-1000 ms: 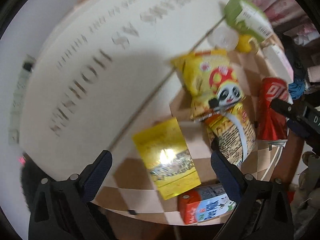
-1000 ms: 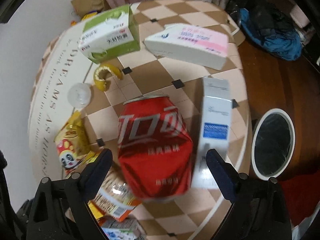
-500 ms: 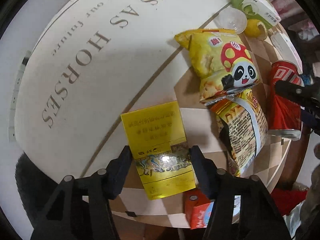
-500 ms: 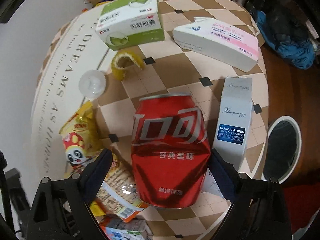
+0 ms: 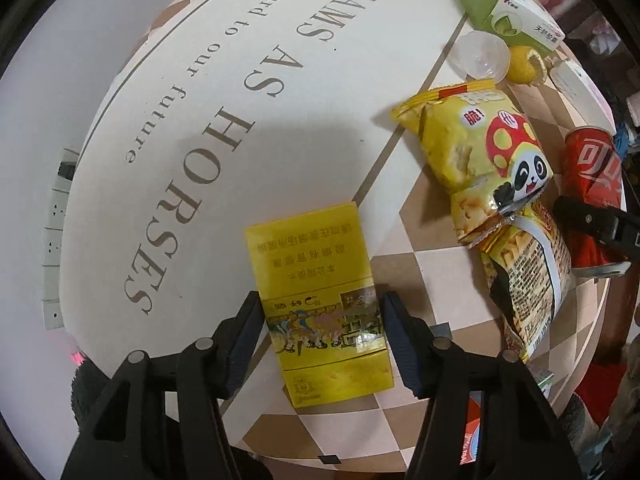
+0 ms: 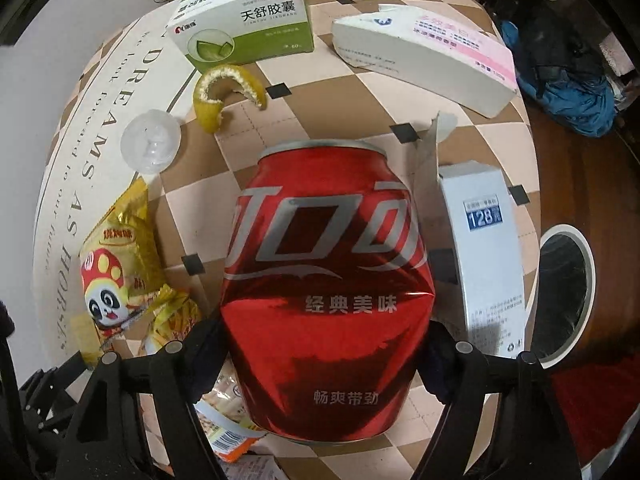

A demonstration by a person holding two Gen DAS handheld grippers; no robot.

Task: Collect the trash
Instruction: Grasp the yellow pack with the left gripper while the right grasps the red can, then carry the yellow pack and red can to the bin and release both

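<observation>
A flat yellow box (image 5: pixel 320 296) lies on the round table (image 5: pixel 200 92) near its front edge. My left gripper (image 5: pixel 322 320) is shut on the yellow box, one finger against each long side. A dented red cola can (image 6: pixel 326 284) lies on the checkered part of the table; it also shows in the left wrist view (image 5: pixel 592 184). My right gripper (image 6: pixel 326 340) is shut on the can, its jaws pressed against both sides. Yellow snack bags (image 5: pixel 480 152) lie between the box and the can.
A green-and-white box (image 6: pixel 244 16), a pink-and-white box (image 6: pixel 424 52), a white-and-blue box (image 6: pixel 486 252), a lemon peel (image 6: pixel 224 92) and a clear plastic lid (image 6: pixel 151 145) lie on the table. A white-rimmed bin (image 6: pixel 568 292) stands on the floor at the right.
My left gripper moved forward over the yellow box and closed on it. My right gripper moved in around the can and closed on its sides.
</observation>
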